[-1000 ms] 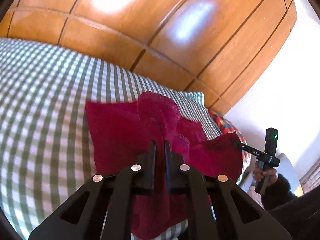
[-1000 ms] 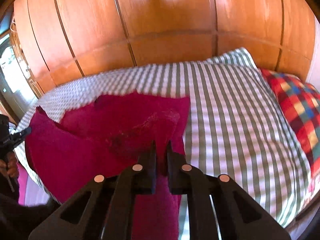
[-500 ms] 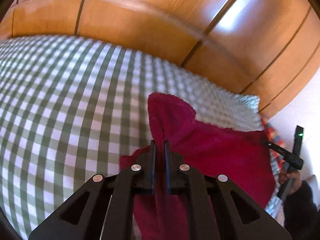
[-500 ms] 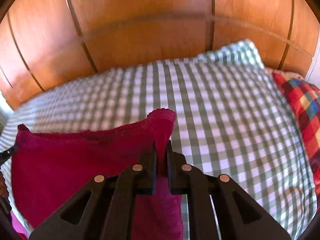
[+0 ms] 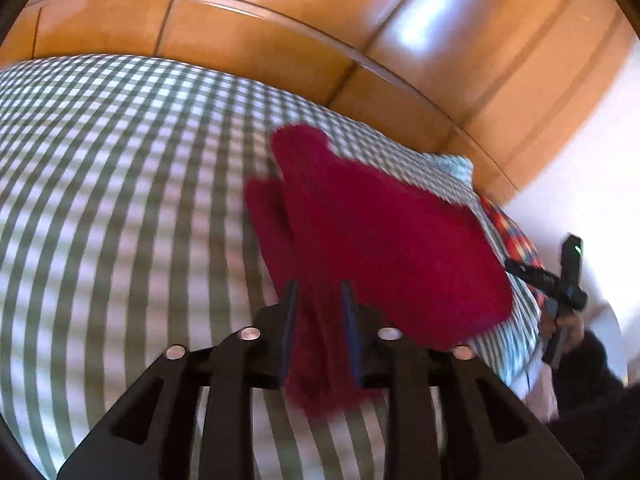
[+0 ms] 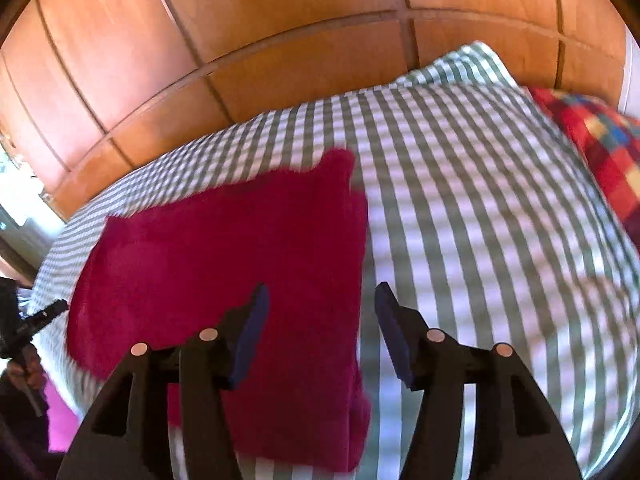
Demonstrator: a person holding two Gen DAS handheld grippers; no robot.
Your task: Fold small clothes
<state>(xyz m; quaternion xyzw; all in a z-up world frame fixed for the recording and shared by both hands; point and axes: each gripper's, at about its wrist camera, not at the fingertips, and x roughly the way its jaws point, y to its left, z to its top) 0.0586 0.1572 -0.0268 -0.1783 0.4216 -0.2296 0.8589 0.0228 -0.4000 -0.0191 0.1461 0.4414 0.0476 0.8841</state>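
Your left gripper [image 5: 318,304] has its jaws clamped on the red cloth [image 6: 224,264]; your right gripper [image 6: 318,312] has its jaws apart. The cloth lies doubled on the checked bed [image 6: 480,200], soft, light and limp. Pinch corners at 12 o'clock.

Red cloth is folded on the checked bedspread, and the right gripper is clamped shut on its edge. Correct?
Not quite. The right wrist view shows the right gripper open, fingers spread apart above the red cloth and gripping nothing. The rest holds: the cloth lies folded on the checked bedspread.
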